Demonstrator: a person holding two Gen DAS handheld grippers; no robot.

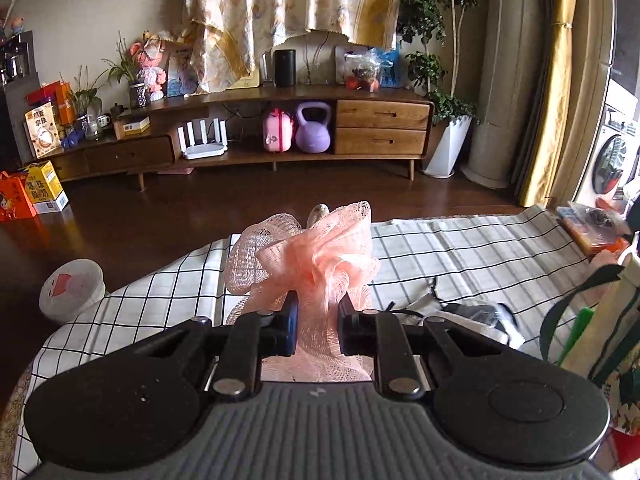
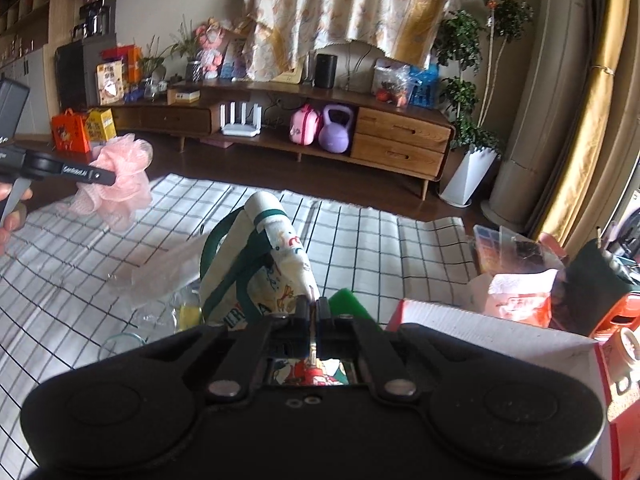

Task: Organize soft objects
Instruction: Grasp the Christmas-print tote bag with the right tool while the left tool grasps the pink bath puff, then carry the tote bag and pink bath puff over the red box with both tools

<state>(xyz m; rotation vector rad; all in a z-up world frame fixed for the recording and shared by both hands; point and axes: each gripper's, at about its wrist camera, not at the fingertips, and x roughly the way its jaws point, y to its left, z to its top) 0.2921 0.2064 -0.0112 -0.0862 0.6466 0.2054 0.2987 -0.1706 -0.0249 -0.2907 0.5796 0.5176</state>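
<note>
desk [image 2: 400, 240]: checked cloth, edges cut off by our frames | tote bag [image 2: 256, 264]: upright mid-desk, base hidden behind right gripper [image 2: 313, 307], whose fingers we see pinched shut on its rim | pink mesh pouf [image 1: 316, 264]: lifted above the desk, left gripper [image 1: 317, 312] fingers clamped on its middle, lower part hidden

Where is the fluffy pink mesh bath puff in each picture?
Left wrist view: the pink mesh bath puff sits centre, pinched in the left gripper.
Right wrist view: the puff is far left, above the checked cloth.
Shared landmark: the purple kettlebell under the wooden sideboard.
</note>
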